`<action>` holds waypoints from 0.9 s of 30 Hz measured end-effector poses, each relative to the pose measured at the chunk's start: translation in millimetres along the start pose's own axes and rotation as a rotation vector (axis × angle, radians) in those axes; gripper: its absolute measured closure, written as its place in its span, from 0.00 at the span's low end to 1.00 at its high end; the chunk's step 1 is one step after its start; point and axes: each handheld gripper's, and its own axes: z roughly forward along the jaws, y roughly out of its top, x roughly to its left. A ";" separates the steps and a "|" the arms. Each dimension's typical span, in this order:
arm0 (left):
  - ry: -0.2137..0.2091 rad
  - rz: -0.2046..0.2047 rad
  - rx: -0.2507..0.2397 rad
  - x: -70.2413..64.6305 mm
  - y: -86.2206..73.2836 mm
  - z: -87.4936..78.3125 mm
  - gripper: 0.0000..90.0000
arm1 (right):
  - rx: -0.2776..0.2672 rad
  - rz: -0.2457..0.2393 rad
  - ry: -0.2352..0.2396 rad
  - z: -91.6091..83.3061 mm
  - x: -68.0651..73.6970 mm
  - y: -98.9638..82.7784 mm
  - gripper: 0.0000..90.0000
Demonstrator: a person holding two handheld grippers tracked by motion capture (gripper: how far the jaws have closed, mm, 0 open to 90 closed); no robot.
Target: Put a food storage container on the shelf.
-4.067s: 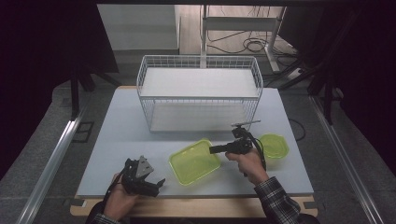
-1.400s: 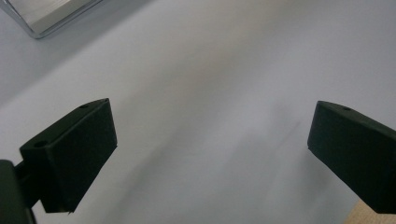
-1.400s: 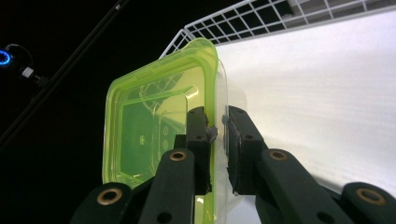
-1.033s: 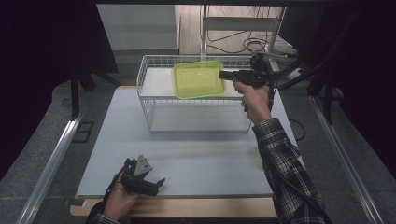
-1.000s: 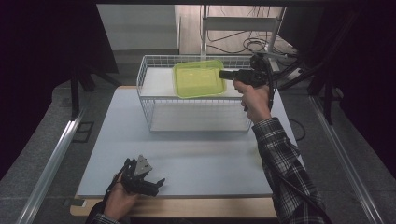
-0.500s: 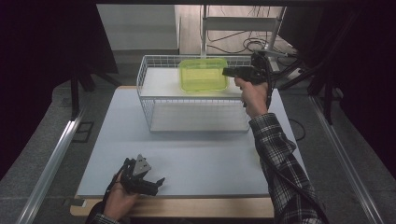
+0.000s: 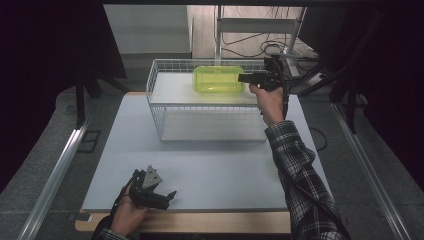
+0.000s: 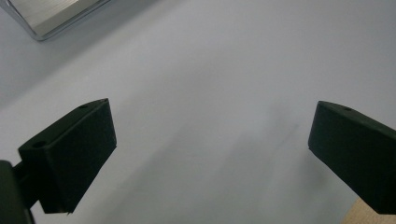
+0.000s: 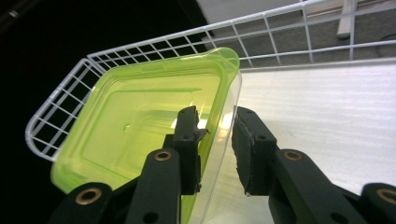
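Observation:
A translucent lime-green plastic container (image 7: 218, 79) lies in the far part of the white wire basket (image 7: 152, 97), on its white floor. My right gripper (image 7: 242, 77) reaches in from the right at the container's right rim. In the right gripper view the container (image 9: 135, 126) has its rim between my jaws, one inside and one outside, and a gap shows on each side, so the right gripper (image 9: 215, 114) is open. My left gripper (image 7: 167, 196) rests near the table's front edge. Its jaws stand wide apart over bare table, so the left gripper (image 8: 210, 126) is open with nothing in it.
The basket stands at the back middle of the grey-white table (image 7: 215, 170). Its wire wall (image 9: 60, 102) rises right behind the container. A wooden strip (image 7: 210, 222) runs along the table's front edge. Cables and a metal frame (image 7: 260, 25) lie on the floor beyond the table.
My right gripper carried the green container from the table's front right up to the basket and lowered it inside. The jaws have parted around its rim. The left gripper has stayed put.

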 end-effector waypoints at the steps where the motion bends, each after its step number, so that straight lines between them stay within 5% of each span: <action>1: 0.000 0.001 0.000 0.0 0.0 0.0 0.01 | 0.003 0.001 0.000 0.9 -0.1 0.2 0.78; 16: 0.001 0.004 0.004 -0.5 -0.1 0.5 0.01 | 0.011 -0.059 -0.045 6.7 2.3 1.5 0.62; 27: -0.006 -0.010 -0.014 1.0 0.2 -2.4 0.00 | 0.006 -0.116 -0.021 -4.0 8.4 2.2 0.40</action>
